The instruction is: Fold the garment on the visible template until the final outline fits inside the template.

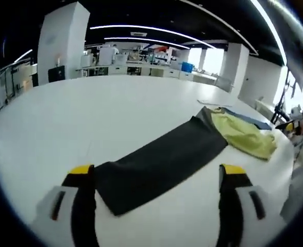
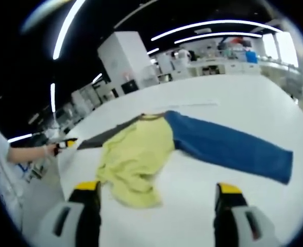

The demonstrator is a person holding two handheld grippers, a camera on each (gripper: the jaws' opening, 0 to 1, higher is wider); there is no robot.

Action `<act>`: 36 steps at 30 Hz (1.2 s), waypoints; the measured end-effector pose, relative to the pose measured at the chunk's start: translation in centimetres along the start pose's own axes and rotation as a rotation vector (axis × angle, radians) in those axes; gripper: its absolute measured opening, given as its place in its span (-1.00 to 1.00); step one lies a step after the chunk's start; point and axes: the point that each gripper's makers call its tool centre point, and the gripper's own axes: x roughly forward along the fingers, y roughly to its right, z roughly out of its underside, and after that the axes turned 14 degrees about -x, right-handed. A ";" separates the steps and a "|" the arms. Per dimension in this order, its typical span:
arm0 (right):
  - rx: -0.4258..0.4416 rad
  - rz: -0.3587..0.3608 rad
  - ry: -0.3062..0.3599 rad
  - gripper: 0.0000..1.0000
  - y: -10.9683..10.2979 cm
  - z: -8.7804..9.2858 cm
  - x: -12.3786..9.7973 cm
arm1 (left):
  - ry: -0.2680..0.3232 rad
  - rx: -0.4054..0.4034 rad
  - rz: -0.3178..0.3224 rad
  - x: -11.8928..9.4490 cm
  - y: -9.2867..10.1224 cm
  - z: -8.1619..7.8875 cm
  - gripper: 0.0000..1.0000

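Left gripper view looks across a wide white table. At the bottom, the left tongs stand with their two yellow-tipped jaws spread well apart and nothing between them. Just beyond the jaws, the garment lies flat on the table: its dark grey sleeve runs from near the left jaw up and to the right, meeting the crumpled yellow-green body farther right. A strip of the blue sleeve shows behind the yellow part. At the far right edge, a hand holds the other gripper, small and hard to read. Far behind, a white pillar and benches with lab gear stand under long ceiling lights.

Right gripper view sees the same garment from the other side. At the far left, a hand with the other gripper sits near the end of the dark grey sleeve. The yellow-green body is bunched near the middle, just beyond the right tongs, whose jaws are also spread wide and empty. The blue sleeve stretches out flat to the right across the table.
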 end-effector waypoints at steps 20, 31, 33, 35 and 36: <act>-0.037 -0.026 0.115 0.83 -1.1 -1.0 -2.0 | 0.008 0.092 0.219 -0.3 14.3 -0.9 0.92; -0.042 -0.035 0.157 0.82 -1.2 -0.5 -3.2 | 0.003 0.108 0.279 0.0 19.4 0.4 0.87; -0.042 -0.031 0.160 0.82 -1.0 -0.4 -3.4 | -0.009 0.115 0.296 0.1 20.1 0.8 0.87; -0.040 -0.027 0.164 0.82 -1.1 -0.5 -3.6 | -0.033 0.140 0.312 0.0 21.5 1.5 0.86; -0.032 -0.027 0.171 0.82 -1.1 -0.6 -3.8 | -0.041 0.146 0.319 0.0 21.8 1.7 0.84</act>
